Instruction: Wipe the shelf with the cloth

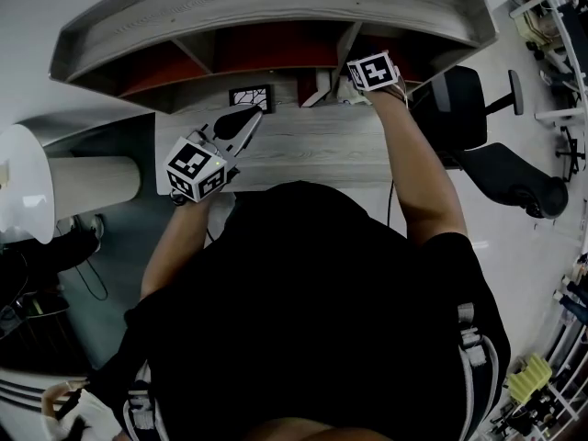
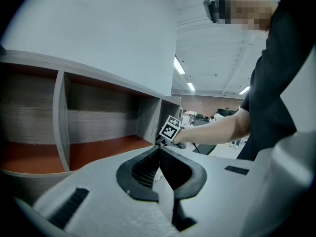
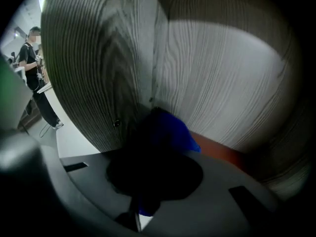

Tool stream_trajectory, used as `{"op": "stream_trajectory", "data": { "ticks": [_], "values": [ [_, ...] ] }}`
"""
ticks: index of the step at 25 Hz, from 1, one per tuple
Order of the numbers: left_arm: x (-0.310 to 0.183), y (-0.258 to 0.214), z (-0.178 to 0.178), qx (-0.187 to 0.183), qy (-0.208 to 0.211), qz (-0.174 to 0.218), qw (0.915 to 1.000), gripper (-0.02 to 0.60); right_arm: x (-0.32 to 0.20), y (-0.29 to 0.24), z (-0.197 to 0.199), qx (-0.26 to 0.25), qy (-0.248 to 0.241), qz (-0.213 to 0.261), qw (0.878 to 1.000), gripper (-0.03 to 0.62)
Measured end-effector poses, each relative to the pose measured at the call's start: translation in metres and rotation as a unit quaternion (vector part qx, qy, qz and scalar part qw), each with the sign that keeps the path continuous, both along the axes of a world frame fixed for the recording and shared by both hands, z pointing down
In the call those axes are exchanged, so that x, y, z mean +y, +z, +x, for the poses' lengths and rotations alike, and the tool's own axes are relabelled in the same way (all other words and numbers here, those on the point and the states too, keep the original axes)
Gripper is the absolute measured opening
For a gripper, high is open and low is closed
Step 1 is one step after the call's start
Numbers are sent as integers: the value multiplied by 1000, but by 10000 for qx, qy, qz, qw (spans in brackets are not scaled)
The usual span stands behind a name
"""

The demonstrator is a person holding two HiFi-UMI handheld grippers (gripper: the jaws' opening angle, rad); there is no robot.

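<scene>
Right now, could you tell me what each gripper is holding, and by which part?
The right gripper pinches the blue cloth by a bunched part; the left gripper is shut on nothing.

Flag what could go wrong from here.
1. The blue cloth is bunched small in the right gripper, tight against a shelf panel; bare jaws may scrape the wood.
2. The left gripper, shut and empty, hangs near a small black frame and could knock it.

No legible txt, labels, brands or nos. in any view.
</scene>
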State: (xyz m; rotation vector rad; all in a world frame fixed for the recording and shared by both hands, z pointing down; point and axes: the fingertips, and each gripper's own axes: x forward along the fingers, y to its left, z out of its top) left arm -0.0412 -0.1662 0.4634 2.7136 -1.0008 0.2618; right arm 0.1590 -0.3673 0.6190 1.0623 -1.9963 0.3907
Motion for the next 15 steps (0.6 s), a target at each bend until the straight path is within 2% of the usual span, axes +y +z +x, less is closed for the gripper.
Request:
{"op": "stream_trajectory", "data": {
  "ticks": [9, 15],
  "values": [
    [4, -1, -4, 21, -53, -7, 10000, 17, 0, 0, 1, -229, -97, -45, 9997, 46],
    [7, 0, 2, 8, 70, -29, 10000, 17, 0, -17, 11, -426, -47, 258, 9987, 48]
  ]
}}
